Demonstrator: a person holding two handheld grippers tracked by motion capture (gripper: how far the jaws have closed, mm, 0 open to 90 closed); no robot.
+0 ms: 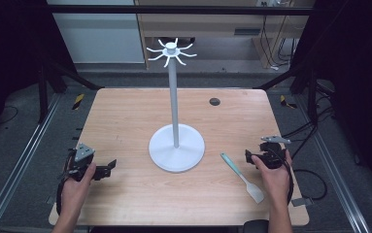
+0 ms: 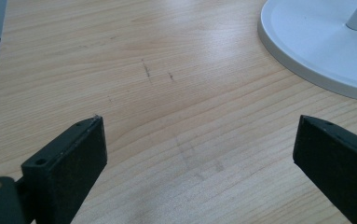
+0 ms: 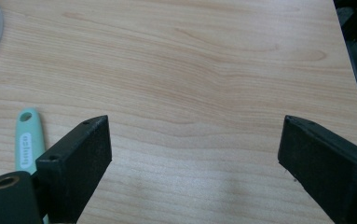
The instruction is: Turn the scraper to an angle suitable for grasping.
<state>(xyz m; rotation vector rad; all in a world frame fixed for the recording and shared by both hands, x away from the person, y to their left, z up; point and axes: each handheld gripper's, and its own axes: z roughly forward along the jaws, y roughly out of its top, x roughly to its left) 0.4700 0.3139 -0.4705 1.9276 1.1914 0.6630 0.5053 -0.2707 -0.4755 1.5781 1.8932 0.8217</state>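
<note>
Nearest the person, in the high view, two forearms came in from the bottom edge, each hand wrapped round a gripper; the left gripper rested at about eight o'clock on the wooden table, its jaws pointing toward three o'clock, and the right gripper sat at about four o'clock, close to the table's right edge; in the left gripper view the left gripper had its jaws standing wide apart with bare wood between them; in the right gripper view the right gripper likewise had its jaws spread wide, clamped on nothing, only plain table between the pads; just beside the right hand, at about five o'clock from the table's middle, lay a spatula with a mint-green handle and a pale blade, flat on the wood, handle end toward eleven o'clock and blade toward five o'clock; in the right gripper view the spatula's green handle showed at nine o'clock, partly behind one jaw, apart from the pads; farther on, at the table's middle, stood a white stand on a round base, its pole upright and topped by curved hooks; its base edge showed at one o'clock in the left gripper view; beyond it, toward one o'clock, a small dark round grommet sat in the tabletop.
</note>
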